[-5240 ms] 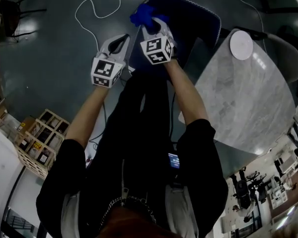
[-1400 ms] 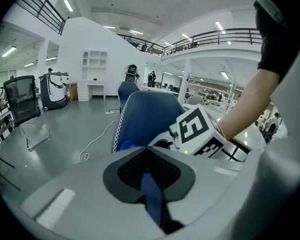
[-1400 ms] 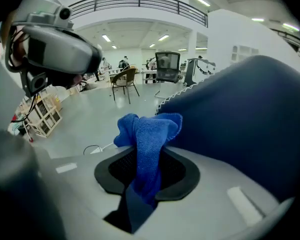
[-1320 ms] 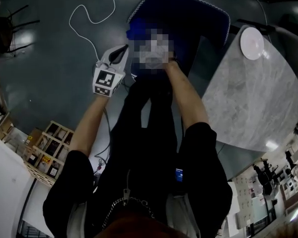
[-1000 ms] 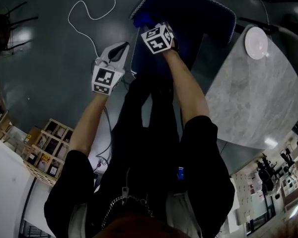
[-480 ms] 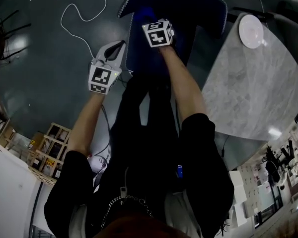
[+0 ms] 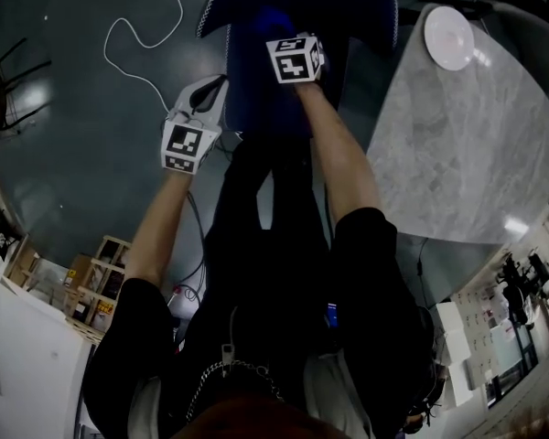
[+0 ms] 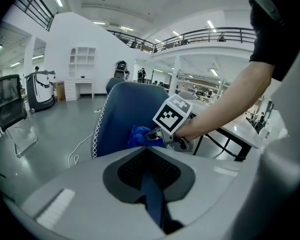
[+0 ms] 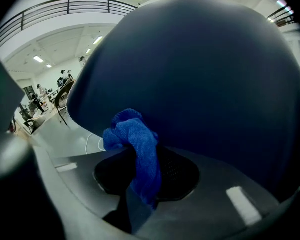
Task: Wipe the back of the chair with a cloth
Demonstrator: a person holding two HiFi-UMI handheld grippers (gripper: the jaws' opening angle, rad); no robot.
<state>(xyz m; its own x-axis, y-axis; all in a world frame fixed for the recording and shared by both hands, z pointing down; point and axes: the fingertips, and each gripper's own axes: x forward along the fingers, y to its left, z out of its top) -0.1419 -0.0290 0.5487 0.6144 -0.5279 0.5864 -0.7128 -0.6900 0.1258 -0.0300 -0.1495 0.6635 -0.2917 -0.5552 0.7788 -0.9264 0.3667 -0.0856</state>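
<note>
One cloth (image 9: 135, 144) is grasped by the right hand-held gripper (image 9: 140, 181) against the chair back (image 9: 205, 84); the left hand-held gripper (image 8: 149, 181) is clenched, contents unidentifiable.

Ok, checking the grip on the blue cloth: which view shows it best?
The right gripper view: the blue cloth is large and central, pinched in the tongs of the right gripper, by the chair back. The left gripper view shows it small, side-on. The head view shows only a faint patch.
</note>
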